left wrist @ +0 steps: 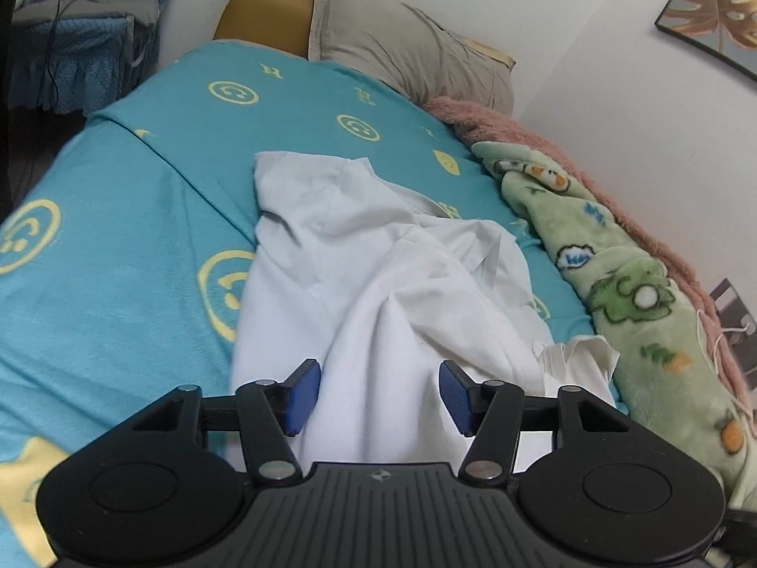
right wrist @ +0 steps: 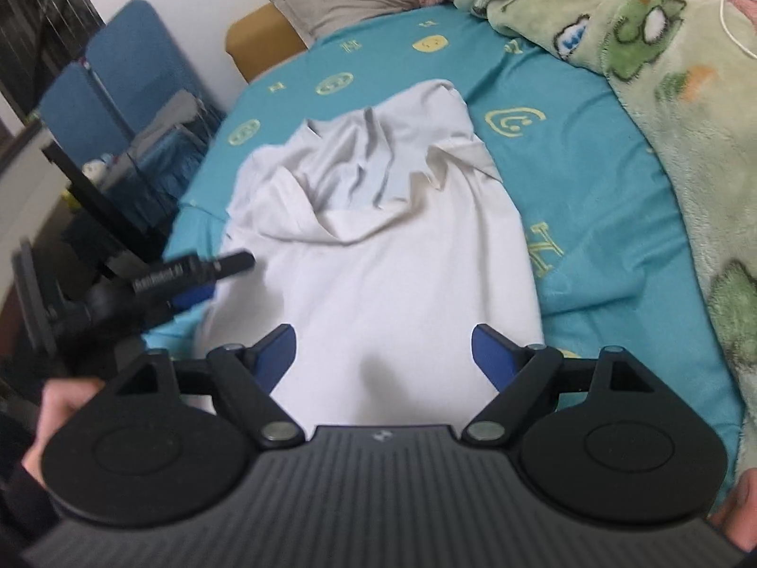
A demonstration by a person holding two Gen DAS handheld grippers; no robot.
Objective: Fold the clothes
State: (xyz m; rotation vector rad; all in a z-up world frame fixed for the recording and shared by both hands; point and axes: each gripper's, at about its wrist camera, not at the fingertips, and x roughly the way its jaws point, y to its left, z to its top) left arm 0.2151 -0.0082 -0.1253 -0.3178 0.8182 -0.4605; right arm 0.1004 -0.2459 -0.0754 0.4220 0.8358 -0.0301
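Observation:
A white garment (left wrist: 378, 274) lies crumpled on the teal bed sheet (left wrist: 142, 217). It also shows in the right wrist view (right wrist: 378, 246), spread lengthwise with bunched folds at its far end. My left gripper (left wrist: 378, 397) is open, its blue pads either side of the garment's near edge, just above the cloth. My right gripper (right wrist: 383, 355) is open over the garment's near part. The left gripper's body (right wrist: 189, 274) shows at the left of the right wrist view, beside the garment's left edge.
A green cartoon-print blanket (left wrist: 629, 284) and a pink fuzzy blanket (left wrist: 520, 132) lie along the wall side of the bed. A grey pillow (left wrist: 416, 42) and a mustard headboard (left wrist: 265, 14) are at the far end. Blue-covered furniture (right wrist: 123, 94) stands beside the bed.

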